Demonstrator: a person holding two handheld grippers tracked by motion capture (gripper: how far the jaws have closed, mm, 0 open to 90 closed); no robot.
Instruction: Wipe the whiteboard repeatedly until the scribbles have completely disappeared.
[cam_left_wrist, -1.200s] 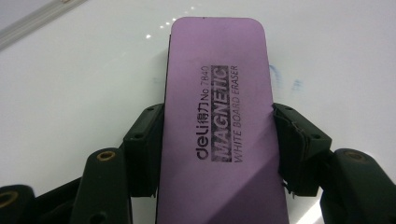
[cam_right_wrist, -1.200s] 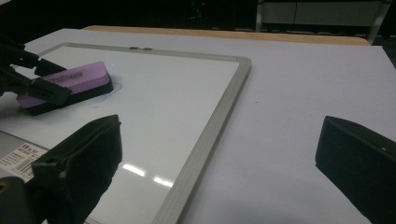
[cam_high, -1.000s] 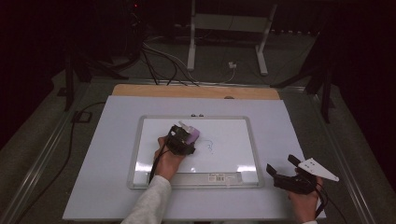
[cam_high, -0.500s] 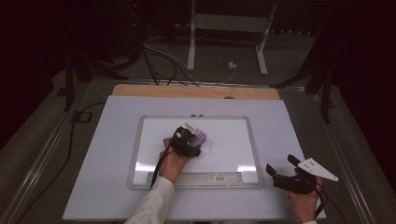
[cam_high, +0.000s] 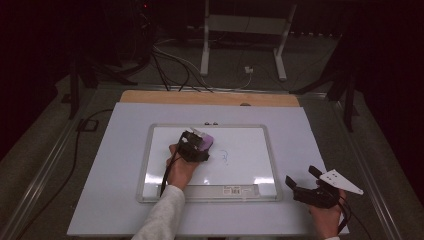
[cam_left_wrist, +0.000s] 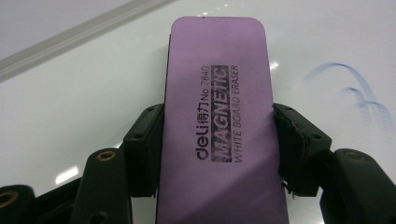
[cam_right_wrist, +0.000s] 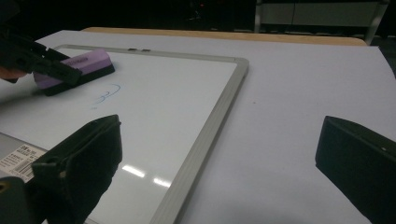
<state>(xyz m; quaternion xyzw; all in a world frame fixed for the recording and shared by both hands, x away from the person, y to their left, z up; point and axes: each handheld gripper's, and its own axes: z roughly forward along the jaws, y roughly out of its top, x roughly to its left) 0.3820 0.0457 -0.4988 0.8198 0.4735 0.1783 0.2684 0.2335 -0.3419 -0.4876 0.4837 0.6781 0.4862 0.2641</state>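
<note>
A purple whiteboard eraser (cam_left_wrist: 219, 126) is clamped between the jaws of my left gripper (cam_high: 197, 145), which rests on the whiteboard (cam_high: 250, 165) near its upper middle. Faint blue pen marks (cam_high: 224, 156) lie just right of the eraser (cam_high: 204, 140) on the board; the blue marks (cam_left_wrist: 359, 98) also show in the left gripper view. My right gripper (cam_high: 305, 182) stands open off the board's lower right corner, above the white table cover, nothing between its jaws. In the right gripper view the eraser (cam_right_wrist: 77, 70) and blue marks (cam_right_wrist: 106, 95) lie at far left.
The whiteboard's grey frame (cam_right_wrist: 210, 135) runs diagonally ahead of the right gripper. A barcode label (cam_high: 235, 190) sits on the board's bottom rail. The white table cover (cam_high: 110, 165) has a wooden edge (cam_high: 210, 98) at the back; cables and stand legs lie on the floor beyond.
My left gripper with the eraser has slid a little to the right and up the board, nearer the blue marks. The right gripper has stayed put.
</note>
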